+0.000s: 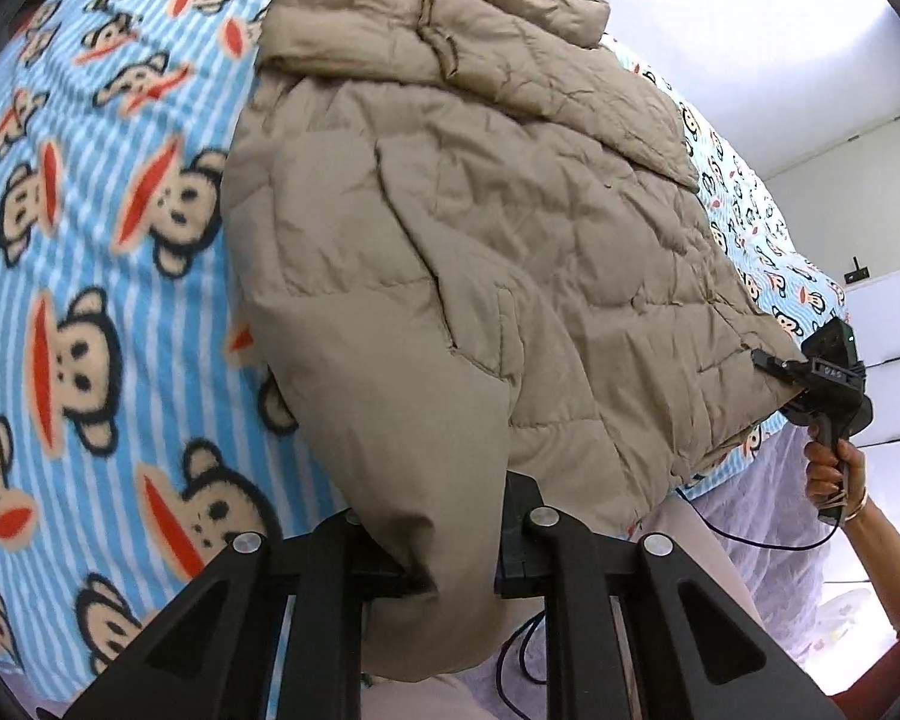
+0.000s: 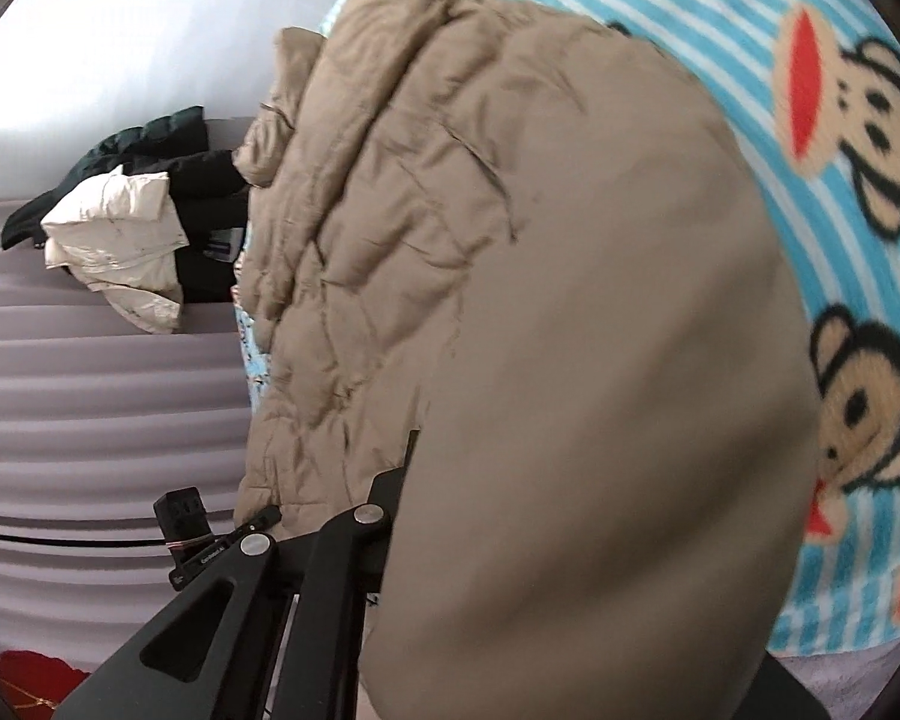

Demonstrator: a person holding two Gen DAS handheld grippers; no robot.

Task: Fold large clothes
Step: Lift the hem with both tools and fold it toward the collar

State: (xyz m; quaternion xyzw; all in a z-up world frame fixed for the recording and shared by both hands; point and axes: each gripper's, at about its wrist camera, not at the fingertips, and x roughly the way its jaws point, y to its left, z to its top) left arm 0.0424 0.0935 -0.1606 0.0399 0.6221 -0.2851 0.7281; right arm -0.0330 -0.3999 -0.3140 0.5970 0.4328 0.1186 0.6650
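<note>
A tan quilted jacket [image 1: 480,228] lies spread on a bed covered by a blue striped monkey blanket [image 1: 90,300]. At the bottom of the left wrist view my left gripper [image 1: 441,546] is shut on the jacket's near hem corner, and the cloth bunches up between its fingers. My right gripper [image 1: 771,361], held in a person's hand [image 1: 828,468], pinches the other hem corner at the right. In the right wrist view the jacket [image 2: 570,330] drapes over my right gripper [image 2: 426,498] and hides one finger. My left gripper [image 2: 267,517] shows at the lower left, gripping the hem.
A pile of dark and white jackets [image 2: 126,228] sits beyond the bed on a pale ridged surface [image 2: 90,390]. A black cable [image 1: 750,534] hangs below the bed's edge. White walls and a door [image 1: 858,138] stand beyond the bed.
</note>
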